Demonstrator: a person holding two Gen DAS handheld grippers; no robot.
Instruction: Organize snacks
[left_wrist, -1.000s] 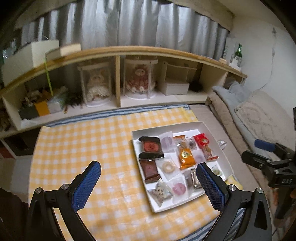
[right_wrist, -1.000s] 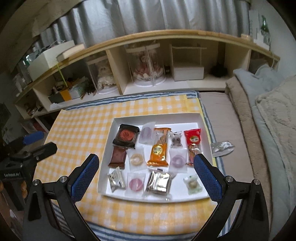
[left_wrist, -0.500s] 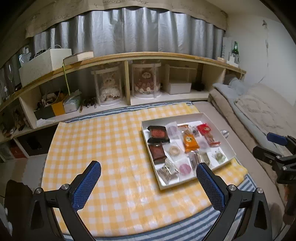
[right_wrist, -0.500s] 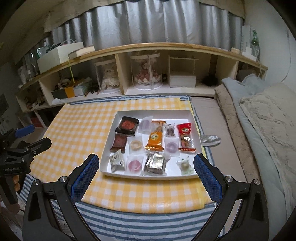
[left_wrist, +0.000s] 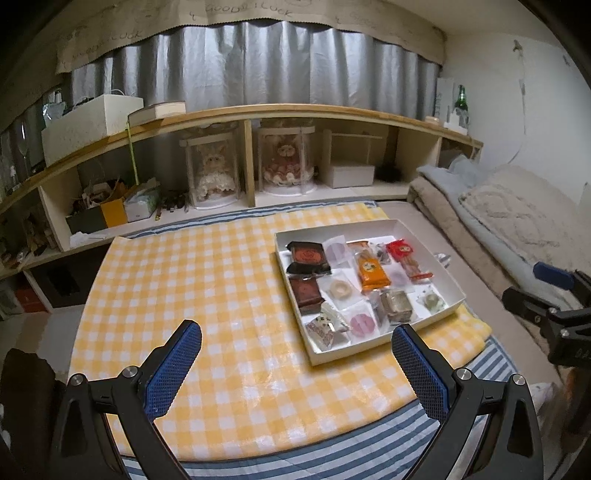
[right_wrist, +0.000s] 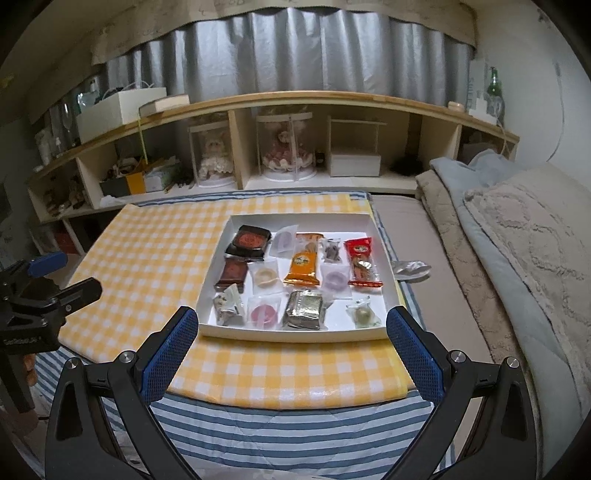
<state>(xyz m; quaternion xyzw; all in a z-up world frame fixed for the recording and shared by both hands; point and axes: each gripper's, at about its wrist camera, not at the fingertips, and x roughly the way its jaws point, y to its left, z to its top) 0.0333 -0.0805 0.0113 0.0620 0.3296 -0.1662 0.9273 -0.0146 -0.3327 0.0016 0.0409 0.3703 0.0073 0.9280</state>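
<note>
Both your claws hang wide apart and hold nothing. Your left gripper (left_wrist: 295, 345) hovers over bare yellow-checked cloth (left_wrist: 207, 295), with the white snack tray (left_wrist: 384, 354) ahead of it and off toward its right finger. Your right gripper (right_wrist: 291, 328) is squared up to the same tray (right_wrist: 295, 334); its near rim lies just ahead, between the two blue pads.

The snacks look sorted already, in loose rows inside the tray: a dark round-printed pastry pack (right_wrist: 248, 240) in the far left corner, an orange packet (right_wrist: 303, 263) in the middle, a red packet (right_wrist: 362, 260) toward the right finger's side, and a silver foil pack (right_wrist: 306, 310) nearest you. One crumpled silver wrapper (right_wrist: 410, 268) lies outside, beyond the tray's right wall on the beige mattress. I judge it to be the only item left to deal with, and your right claw is the closer one for it.

The cloth is spread over a blue-striped quilt (right_wrist: 295, 428), so expect a soft, yielding base under the tray. Folded blankets (right_wrist: 517, 229) lie right of your right claw; a wooden shelf (right_wrist: 295, 99) with cased dolls and grey curtains runs across the far side.
</note>
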